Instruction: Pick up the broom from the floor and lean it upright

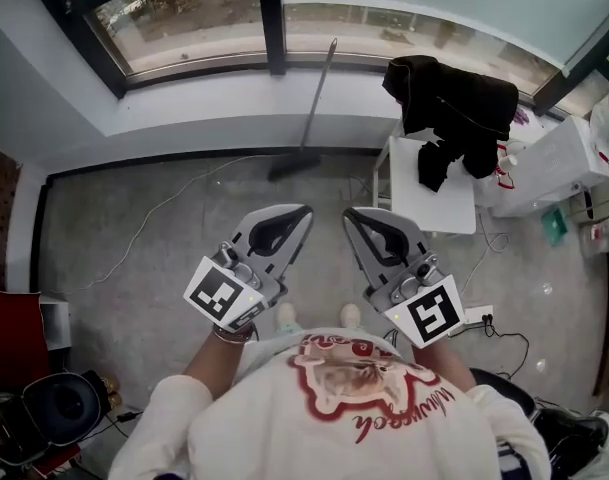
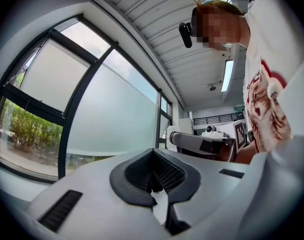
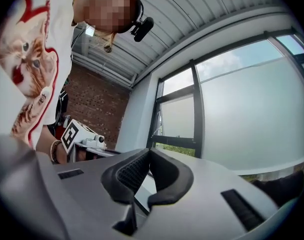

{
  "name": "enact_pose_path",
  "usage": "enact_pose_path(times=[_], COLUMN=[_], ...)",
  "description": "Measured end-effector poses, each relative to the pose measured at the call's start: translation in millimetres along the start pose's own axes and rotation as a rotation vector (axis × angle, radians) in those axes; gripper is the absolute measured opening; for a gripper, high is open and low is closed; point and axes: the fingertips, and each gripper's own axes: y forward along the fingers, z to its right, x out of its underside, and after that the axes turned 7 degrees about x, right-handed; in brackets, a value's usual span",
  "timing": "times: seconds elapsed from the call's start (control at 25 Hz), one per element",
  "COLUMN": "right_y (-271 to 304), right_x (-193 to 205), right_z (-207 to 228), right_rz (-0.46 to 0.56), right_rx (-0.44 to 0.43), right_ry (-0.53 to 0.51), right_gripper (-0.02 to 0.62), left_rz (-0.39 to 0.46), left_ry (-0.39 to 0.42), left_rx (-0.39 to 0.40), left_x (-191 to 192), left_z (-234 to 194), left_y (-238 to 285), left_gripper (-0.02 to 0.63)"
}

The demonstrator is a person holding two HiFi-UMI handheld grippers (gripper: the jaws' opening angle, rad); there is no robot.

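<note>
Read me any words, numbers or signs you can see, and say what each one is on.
No text here can be quoted with confidence.
Shirt: red script lettering, upside down and creased, not readable.
Left cube and right cube: black-and-white square code patterns, no letters or numbers.
Packages at the right edge: print too small to read.

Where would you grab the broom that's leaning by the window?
Probably grab the broom around the middle of its thin handle, coming from the room side. It stands nearly upright, with its bristles on the floor and the wall behind it.
</note>
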Motion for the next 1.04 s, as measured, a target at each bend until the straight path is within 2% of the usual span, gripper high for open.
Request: enact_pose_path(times=[0.16, 0.36, 1.04], right_y=[-16.1, -23.7, -11.4], right_x=[1.8, -5.6, -5.8], right_z=[23.1, 29.1, -8.0], right_rz=[-0.022, 0.002, 0.022], right_rx=[0.018, -0.001, -0.045], right_ry=[0.005, 0.016, 0.023], right_gripper=[0.025, 0.025, 0.025], left_rz=[0.048, 0.015, 0.034], left_ry=[0.003, 0.017, 0.029], left_rx=[0.01, 0.035, 0.007], left_x=[-10.4, -8.9, -20.6], left_z=[17.4, 33.3, 34.3], left_y=[26.5, 31.0, -6.3], left_gripper=[0.02, 0.02, 0.02])
